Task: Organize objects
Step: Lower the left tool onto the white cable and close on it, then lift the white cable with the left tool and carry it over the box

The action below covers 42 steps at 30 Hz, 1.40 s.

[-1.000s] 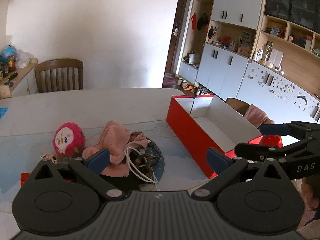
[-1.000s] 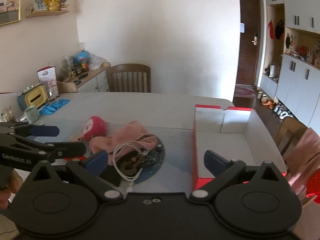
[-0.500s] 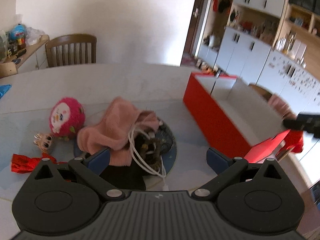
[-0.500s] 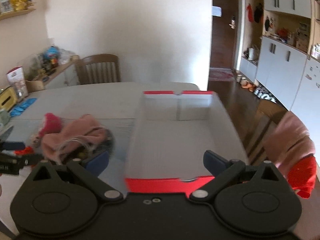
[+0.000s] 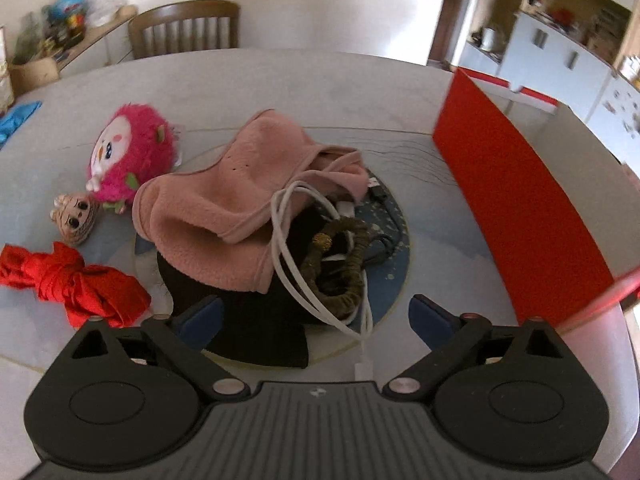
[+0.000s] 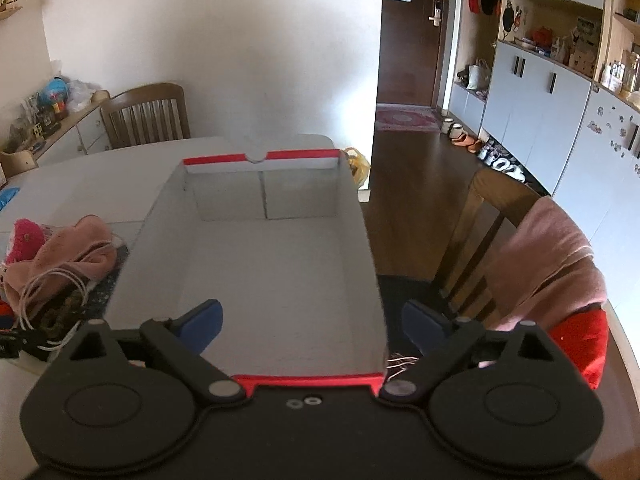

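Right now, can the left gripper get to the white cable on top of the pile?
Probably yes. The left gripper is open and empty, its jaws just narrowed slightly, and the white cable loops right ahead between its fingers. Nothing covers it, though it is tangled with the pink cloth and brown bracelet.

1 box (image 6: 280, 280), 1 plush (image 5: 132, 156), 1 doll head (image 5: 76, 218), 1 red bow (image 5: 72, 284), 1 pink cloth (image 5: 224, 208), 1 white cable (image 5: 304, 280), 2 chairs (image 6: 146, 116) (image 6: 496, 216).

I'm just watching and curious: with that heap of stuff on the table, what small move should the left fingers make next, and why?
Probably ease the left gripper down onto the pink fleece cloth. Its jaws have just been closing slightly but stand open with nothing between them, the cloth tops the heap, and the red cardboard box is empty.
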Available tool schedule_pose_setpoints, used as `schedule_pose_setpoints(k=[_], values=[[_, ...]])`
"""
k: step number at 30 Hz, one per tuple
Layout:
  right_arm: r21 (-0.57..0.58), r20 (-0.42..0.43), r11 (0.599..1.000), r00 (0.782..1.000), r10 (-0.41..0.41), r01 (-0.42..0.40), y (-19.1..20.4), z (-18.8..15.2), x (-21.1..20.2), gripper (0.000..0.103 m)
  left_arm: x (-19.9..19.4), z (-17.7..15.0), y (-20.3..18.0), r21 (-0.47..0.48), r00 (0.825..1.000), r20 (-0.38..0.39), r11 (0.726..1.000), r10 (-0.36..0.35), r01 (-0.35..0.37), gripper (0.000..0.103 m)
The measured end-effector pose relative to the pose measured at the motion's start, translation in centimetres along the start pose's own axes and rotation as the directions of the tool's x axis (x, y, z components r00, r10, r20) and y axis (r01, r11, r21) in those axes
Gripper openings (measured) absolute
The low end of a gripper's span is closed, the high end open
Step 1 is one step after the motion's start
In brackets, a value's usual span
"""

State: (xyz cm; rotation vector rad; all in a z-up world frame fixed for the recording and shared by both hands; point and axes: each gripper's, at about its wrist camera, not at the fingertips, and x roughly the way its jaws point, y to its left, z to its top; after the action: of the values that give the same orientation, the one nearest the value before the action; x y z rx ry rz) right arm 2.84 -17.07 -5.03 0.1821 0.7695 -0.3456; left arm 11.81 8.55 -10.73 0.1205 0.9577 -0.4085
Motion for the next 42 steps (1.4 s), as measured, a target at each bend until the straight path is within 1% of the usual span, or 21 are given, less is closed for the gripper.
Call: schedule_pose_setpoints(k=[2,5,7,8,10,14,16,17,18,19,20,21,22,23,27,28,30,31,35,39,42], values=[[-0.007,-0.009,1.0,1.0,-0.005,0.005,-0.4,0.1,0.6,0.094,0.3,0.2,0.1,-0.022,1.0,-0.004,1.0,0.006,-0.006,0.093],[-0.007,-0.026,1.0,1.0,-0.008,0.007,-1.2,0.4,1.5,0.091,0.7,0.3,-0.2,-0.029,1.0,-0.012,0.999,0.014,-0.015,0.089],[-0.005,-0.037,1.0,0.999,-0.008,0.007,-1.6,0.5,1.9,0.088,1.0,0.3,-0.3,-0.038,1.0,-0.021,0.999,0.012,-0.012,0.077],[-0.007,-0.044,1.0,0.999,-0.008,0.007,-1.7,0.5,2.2,0.087,1.2,0.3,-0.4,-0.041,1.0,-0.028,0.999,0.015,-0.016,0.074],[-0.009,-0.055,1.0,0.998,-0.011,0.01,-1.9,0.6,2.7,0.085,1.5,0.3,-0.5,-0.038,0.999,-0.032,0.998,0.04,-0.041,0.064],[-0.011,-0.075,1.0,0.997,-0.005,0.004,-2.5,0.7,3.5,0.079,1.6,0.3,-0.2,-0.065,0.998,-0.03,0.996,0.057,-0.059,0.052],[-0.01,-0.086,1.0,0.996,0.002,-0.003,-2.7,0.6,3.9,0.076,1.5,0.4,-0.1,-0.08,0.998,-0.029,0.995,0.06,-0.062,0.041],[-0.006,-0.094,1.0,0.996,0.008,-0.009,-3.0,0.6,4.1,0.075,1.5,0.4,0.0,-0.089,0.998,-0.028,0.994,0.061,-0.063,0.039],[-0.001,-0.101,1.0,0.995,0.011,-0.011,-3.1,0.6,4.3,0.074,1.5,0.5,0.0,-0.095,0.998,-0.028,0.993,0.06,-0.062,0.035],[0.004,-0.106,1.0,0.994,0.012,-0.012,-3.3,0.6,4.4,0.071,1.4,0.5,0.0,-0.1,0.998,-0.027,0.993,0.06,-0.062,0.029],[0.009,-0.114,1.0,0.993,0.015,-0.014,-3.4,0.7,4.6,0.068,1.4,0.5,0.0,-0.105,0.998,-0.025,0.992,0.06,-0.062,0.027],[0.014,-0.118,1.0,0.993,0.021,-0.019,-3.5,0.7,4.7,0.067,1.3,0.5,-0.1,-0.11,0.998,-0.023,0.992,0.059,-0.061,0.021],[0.017,-0.122,1.0,0.992,0.027,-0.025,-3.6,0.7,4.8,0.062,1.2,0.5,-0.1,-0.113,0.998,-0.022,0.992,0.058,-0.06,0.018],[0.017,-0.129,0.999,0.991,0.029,-0.027,-3.6,0.6,4.9,0.054,1.1,0.5,-0.1,-0.116,0.998,-0.02,0.991,0.059,-0.061,0.018],[0.012,-0.154,0.999,0.988,0.034,-0.033,-3.8,0.4,5.2,0.035,0.8,0.6,-0.3,-0.131,0.998,-0.015,0.99,0.053,-0.055,0.013],[0.013,-0.159,0.999,0.987,0.036,-0.034,-3.9,0.4,5.2,0.027,0.6,0.6,-0.4,-0.133,0.998,-0.012,0.99,0.054,-0.055,0.012],[0.012,-0.163,0.999,0.986,0.036,-0.035,-3.9,0.3,5.2,0.019,0.3,0.6,-0.6,-0.128,0.998,-0.003,0.989,0.069,-0.069,0.011],[0.009,-0.165,0.999,0.986,0.035,-0.034,-3.9,0.3,5.2,0.012,0.2,0.6,-0.8,-0.126,0.997,0.003,0.989,0.075,-0.074,0.01],[0.013,-0.167,0.999,0.985,0.034,-0.032,-4.1,0.4,5.1,0.005,-0.6,0.8,-1.3,-0.118,0.996,0.033,0.99,0.081,-0.077,0.006],[0.01,-0.169,0.999,0.985,0.043,-0.042,-4.3,0.4,5.1,0.005,-1.8,1.0,-2.0,-0.093,0.995,0.071,0.994,0.063,-0.057,0.003],[0.004,-0.166,0.999,0.985,0.046,-0.046,-4.2,0.4,5.1,0.005,-2.8,1.3,-2.4,-0.082,0.994,0.1,0.996,0.046,-0.038,0.002]])
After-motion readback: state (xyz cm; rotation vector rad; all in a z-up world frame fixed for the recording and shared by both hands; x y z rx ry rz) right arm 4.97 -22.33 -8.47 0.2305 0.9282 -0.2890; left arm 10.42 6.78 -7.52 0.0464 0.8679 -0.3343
